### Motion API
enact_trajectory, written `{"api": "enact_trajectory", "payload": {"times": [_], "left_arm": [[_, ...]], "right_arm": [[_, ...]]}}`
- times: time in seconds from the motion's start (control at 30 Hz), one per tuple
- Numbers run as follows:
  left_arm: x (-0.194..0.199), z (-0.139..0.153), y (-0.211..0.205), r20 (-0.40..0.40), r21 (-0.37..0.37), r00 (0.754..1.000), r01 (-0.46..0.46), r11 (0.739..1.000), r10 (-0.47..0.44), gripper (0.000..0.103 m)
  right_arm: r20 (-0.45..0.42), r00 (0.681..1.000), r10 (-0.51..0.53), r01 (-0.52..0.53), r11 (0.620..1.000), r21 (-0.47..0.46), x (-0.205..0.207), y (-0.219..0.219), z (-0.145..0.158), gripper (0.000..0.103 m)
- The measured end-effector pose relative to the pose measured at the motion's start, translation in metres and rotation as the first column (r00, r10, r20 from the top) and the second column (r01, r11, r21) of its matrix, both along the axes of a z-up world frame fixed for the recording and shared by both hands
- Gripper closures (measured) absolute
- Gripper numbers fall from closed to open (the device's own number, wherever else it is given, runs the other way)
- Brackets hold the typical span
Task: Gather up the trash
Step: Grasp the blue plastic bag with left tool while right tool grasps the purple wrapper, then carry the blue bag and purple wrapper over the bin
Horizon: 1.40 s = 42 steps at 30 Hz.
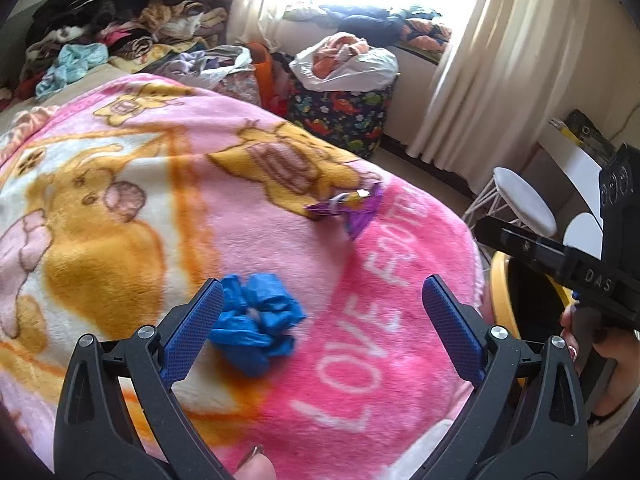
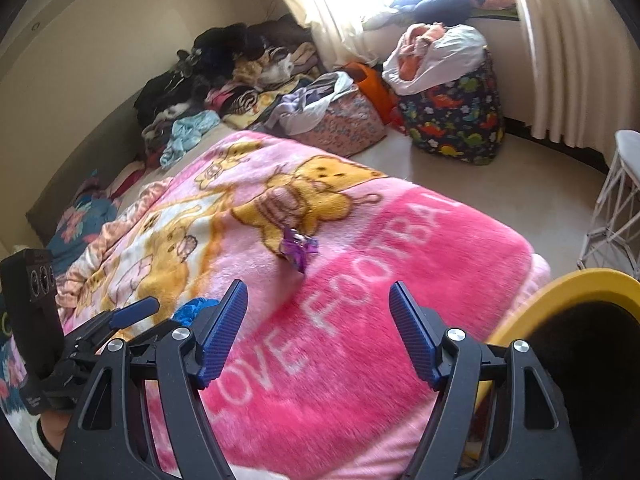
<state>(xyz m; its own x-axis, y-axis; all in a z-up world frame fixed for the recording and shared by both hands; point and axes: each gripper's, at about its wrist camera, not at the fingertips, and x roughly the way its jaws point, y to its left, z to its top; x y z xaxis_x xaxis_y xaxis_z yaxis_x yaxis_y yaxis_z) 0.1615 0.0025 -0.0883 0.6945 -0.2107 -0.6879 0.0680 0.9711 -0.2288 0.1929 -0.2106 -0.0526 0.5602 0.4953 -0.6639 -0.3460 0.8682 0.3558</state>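
1. left gripper spread wide above the pink blanket, nothing pinched; crumpled blue wad just beside the left pad, partly tucked behind it, whether touching hard to tell.
2. right gripper likewise released, nothing between the pads, only blanket lettering below.
3. purple wrapper lying on the blanket farther off, over the edge of the printed bear, well apart from both sets of fingers; print on it too small and blurred to read.
4. in the right wrist view only a sliver of the blue wad visible, the rest hidden behind the left finger of the right gripper.
5. yellow bin at the near right edge of the bed, rim cut off by the gripper body and the frame; inside dark, contents not readable.
6. white stool right of the bed, partly hidden behind the other gripper's black body.
7. clothes pile at the far end of the bed, single items hard to separate.
8. dinosaur-print hamper on the floor by the curtain, window behind blown out by glare.
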Motion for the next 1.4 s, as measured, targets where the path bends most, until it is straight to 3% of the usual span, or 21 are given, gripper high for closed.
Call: {"api": "enact_trajectory", "payload": {"times": [0.3, 0.53, 0.63, 0.67, 0.73, 0.83, 1.4], "left_arm": [[0.006, -0.023, 0.03, -0.055, -0.027, 0.997, -0.05, 0.998, 0.049, 0.012], [0.011, -0.04, 0.038, -0.097, -0.047, 0.994, -0.058, 0.997, 0.054, 0.022], [0.013, -0.048, 0.036, -0.117, -0.042, 0.992, -0.054, 0.998, 0.048, 0.036], [0.014, -0.05, 0.034, -0.123, -0.03, 0.991, -0.053, 0.998, 0.049, 0.04], [0.015, -0.052, 0.032, -0.133, -0.026, 0.99, -0.048, 0.998, 0.044, 0.062], [0.016, -0.05, 0.03, -0.137, -0.047, 0.99, -0.037, 0.998, 0.03, 0.073], [0.007, -0.007, -0.033, -0.045, -0.052, 0.993, 0.106, 0.993, -0.109, 0.084]], "right_arm": [[-0.025, 0.998, 0.062, -0.063, 0.997, -0.045, 0.041, 0.048, -0.023, 0.041], [-0.051, 0.997, 0.062, -0.065, 0.996, -0.065, 0.065, 0.068, -0.042, 0.048], [-0.064, 0.995, 0.073, -0.077, 0.995, -0.07, 0.073, 0.072, -0.048, 0.067], [-0.068, 0.995, 0.075, -0.08, 0.994, -0.07, 0.074, 0.074, -0.05, 0.082], [-0.065, 0.995, 0.075, -0.079, 0.995, -0.068, 0.072, 0.072, -0.05, 0.081], [-0.052, 0.996, 0.075, -0.077, 0.996, -0.048, 0.063, 0.065, -0.044, 0.081], [0.02, 0.998, -0.062, 0.061, 0.997, 0.038, -0.01, -0.03, 0.002, 0.082]]}}
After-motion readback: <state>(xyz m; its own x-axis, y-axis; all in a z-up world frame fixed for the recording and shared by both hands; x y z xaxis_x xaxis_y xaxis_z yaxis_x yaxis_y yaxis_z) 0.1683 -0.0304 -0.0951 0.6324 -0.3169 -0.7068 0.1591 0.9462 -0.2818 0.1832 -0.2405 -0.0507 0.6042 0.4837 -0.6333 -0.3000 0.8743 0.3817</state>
